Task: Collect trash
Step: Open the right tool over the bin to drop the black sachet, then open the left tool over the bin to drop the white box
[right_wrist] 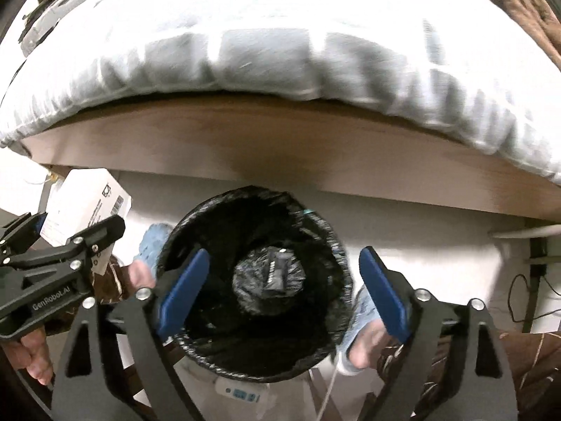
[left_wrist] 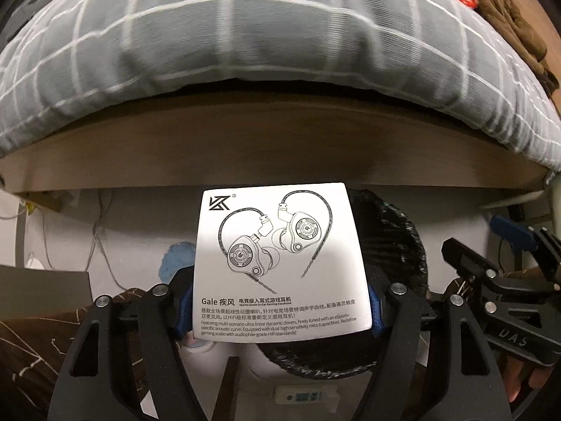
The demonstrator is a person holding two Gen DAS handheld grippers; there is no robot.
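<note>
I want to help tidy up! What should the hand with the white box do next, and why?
Probably shift the left tool a bit further over the bin, then let go. It is shut on the white box, and from the right camera the box looks to sit left of the bin's rim, not yet above its black bag. The right tool hangs open and empty over the bin.

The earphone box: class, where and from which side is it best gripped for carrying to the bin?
Grip the earphone box across its narrow thickness at the bottom edge, coming from below, as the left gripper does: jaws shut on its two side edges. It is flat and stands upright, so the printed face stays clear. The bin sits just beyond; the right gripper is open above it.
</note>
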